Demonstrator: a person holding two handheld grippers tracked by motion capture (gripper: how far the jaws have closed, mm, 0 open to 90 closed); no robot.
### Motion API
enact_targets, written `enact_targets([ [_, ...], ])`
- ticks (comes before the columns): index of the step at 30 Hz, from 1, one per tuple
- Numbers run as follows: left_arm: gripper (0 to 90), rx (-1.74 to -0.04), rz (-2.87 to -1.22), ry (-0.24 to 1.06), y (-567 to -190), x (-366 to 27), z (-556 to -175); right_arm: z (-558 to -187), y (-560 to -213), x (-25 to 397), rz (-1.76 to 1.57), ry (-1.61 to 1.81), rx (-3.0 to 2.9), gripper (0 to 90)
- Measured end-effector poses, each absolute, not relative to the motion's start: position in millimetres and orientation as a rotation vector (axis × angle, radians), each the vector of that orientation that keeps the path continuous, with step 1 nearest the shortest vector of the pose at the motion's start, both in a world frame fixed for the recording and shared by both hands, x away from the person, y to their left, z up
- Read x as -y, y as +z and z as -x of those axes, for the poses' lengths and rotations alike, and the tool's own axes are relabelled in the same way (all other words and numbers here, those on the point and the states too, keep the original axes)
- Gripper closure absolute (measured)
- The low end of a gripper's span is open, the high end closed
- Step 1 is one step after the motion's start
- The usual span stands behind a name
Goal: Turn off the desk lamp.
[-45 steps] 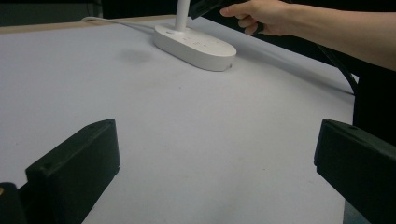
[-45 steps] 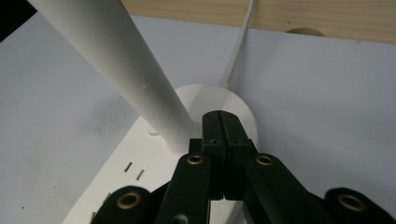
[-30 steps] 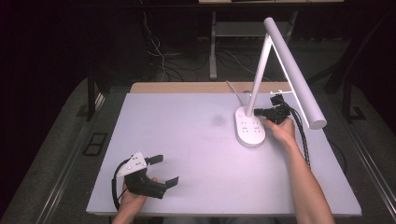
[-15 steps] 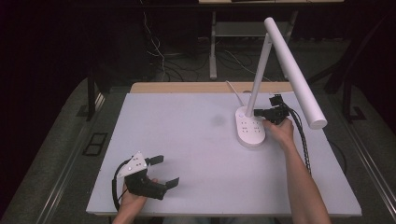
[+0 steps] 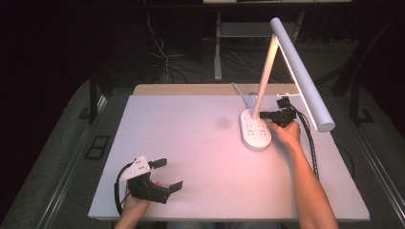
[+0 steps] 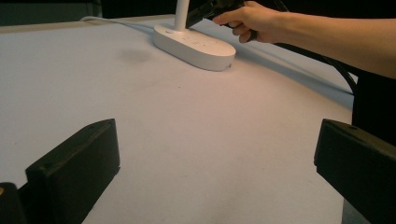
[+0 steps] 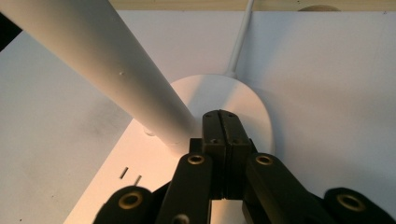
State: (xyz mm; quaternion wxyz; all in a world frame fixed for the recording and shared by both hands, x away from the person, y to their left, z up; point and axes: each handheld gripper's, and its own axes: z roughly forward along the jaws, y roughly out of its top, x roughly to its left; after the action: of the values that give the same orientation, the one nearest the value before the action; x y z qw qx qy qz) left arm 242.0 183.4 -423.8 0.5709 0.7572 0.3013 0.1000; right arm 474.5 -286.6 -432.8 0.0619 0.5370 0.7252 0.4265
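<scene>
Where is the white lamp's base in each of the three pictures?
High view: the lamp base lies right of centre on the table, beside the right gripper.
Left gripper view: top centre, far off.
Right gripper view: just beyond the shut jaws, centre.
Shared landmark: the lamp's upright arm.

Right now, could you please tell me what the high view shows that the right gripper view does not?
The high view alone shows the white desk lamp's long tubular head, the left gripper with jaws open near the table's front edge, and both forearms. The right gripper view alone shows the right gripper with jaws pressed shut just beside the lamp's stem, gripping nothing. Both share the lamp's oval white base and the pale grey table.
</scene>
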Motion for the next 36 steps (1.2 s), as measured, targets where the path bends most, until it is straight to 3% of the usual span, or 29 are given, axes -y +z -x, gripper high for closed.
enact_targets([
  [36, 0.0, -0.706, -1.786, 0.234, -424.2, -182.7, -242.2, -472.1, -431.2, 281.6, -1.617, 1.247, -2.174, 90.0],
])
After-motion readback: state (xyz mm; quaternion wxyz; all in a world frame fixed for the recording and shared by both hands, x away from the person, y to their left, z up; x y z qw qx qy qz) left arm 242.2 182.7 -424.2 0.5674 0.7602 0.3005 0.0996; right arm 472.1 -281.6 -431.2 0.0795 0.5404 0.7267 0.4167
